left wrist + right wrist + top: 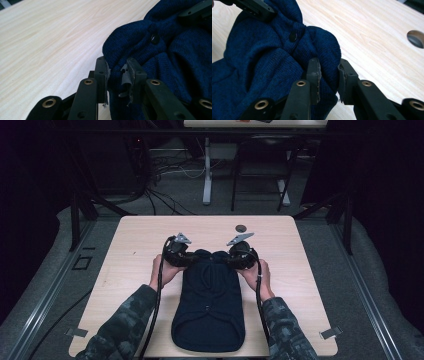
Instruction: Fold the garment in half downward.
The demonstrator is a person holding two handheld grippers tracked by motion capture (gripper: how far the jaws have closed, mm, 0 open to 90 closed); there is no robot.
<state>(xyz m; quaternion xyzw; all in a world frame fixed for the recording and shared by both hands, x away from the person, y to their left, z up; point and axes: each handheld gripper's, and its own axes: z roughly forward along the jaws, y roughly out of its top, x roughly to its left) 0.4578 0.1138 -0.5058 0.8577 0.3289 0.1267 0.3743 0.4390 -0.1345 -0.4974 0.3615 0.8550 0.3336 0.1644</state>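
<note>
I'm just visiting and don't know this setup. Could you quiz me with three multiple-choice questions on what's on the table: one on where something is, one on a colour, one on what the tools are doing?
1. Where is the round hole in the table?
A. near the far edge
B. at the near left corner
C. under the person's left sleeve

2. What colour is the knitted garment?
A. red
B. dark blue
C. white

3. What is the left gripper doing?
A. lying open on bare wood
B. holding a cup
C. pinching a fold of the garment

Answers: 1 A, it lies beyond the right gripper. 2 B, navy knit in both gripper views. 3 C, fabric sits between its jaws.
</note>
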